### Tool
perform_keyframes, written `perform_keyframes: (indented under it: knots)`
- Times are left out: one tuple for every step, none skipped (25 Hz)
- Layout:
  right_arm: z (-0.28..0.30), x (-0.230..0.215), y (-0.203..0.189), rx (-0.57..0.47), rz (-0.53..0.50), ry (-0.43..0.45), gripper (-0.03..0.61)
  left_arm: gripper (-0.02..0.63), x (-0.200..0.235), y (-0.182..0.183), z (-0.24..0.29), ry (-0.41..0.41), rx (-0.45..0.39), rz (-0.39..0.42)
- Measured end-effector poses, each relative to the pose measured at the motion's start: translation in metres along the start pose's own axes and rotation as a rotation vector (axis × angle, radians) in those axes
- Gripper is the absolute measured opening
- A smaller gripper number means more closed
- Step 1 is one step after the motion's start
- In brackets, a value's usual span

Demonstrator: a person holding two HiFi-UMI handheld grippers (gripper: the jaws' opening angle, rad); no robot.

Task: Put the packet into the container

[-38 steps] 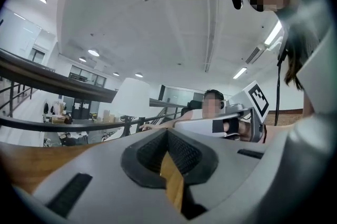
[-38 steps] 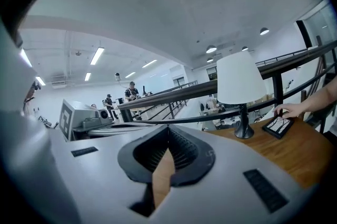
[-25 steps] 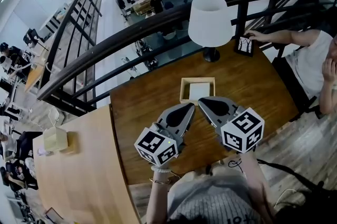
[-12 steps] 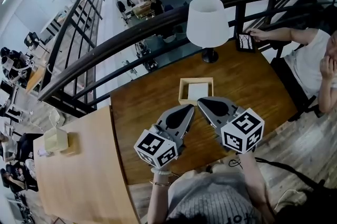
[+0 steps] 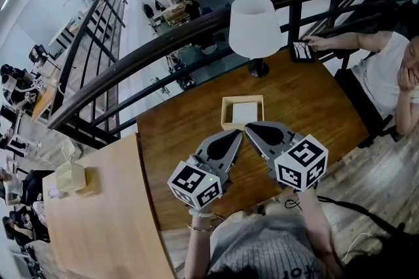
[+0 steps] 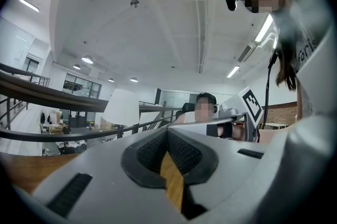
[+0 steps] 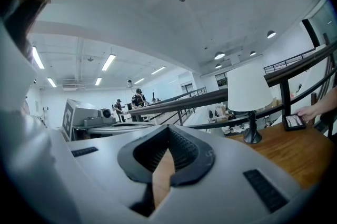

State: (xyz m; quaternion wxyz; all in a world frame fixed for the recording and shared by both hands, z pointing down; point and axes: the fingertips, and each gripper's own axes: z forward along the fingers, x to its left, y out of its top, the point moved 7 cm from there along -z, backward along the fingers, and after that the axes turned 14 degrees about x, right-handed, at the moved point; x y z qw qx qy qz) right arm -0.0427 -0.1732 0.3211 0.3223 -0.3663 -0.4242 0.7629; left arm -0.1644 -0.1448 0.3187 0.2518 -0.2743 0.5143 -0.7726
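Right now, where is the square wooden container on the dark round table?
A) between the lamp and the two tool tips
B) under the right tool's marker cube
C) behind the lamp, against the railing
A: in the head view the container sits on the table in front of the lamp, just ahead of the tips of the left tool and the right tool.

Grey left gripper [image 5: 237,133] and right gripper [image 5: 249,128], black ribbed pads [image 6: 187,153], black-and-white marker cubes [image 5: 194,184]; striped shirt [image 5: 262,251], bracelet [image 5: 196,226] on left wrist.
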Motion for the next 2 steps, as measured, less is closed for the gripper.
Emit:
perform_keyframes:
  knots:
    - [-0.0004,0.0004,0.0001,0.000,0.001,0.000,0.012,0.005,-0.0004,0.0002,-0.0002,-0.002,0.000,0.000]
    - [-0.0007,0.0007,0.0001,-0.001,0.003,0.000,0.012,0.005,-0.0008,0.0005,-0.0004,-0.003,0.001,0.001]
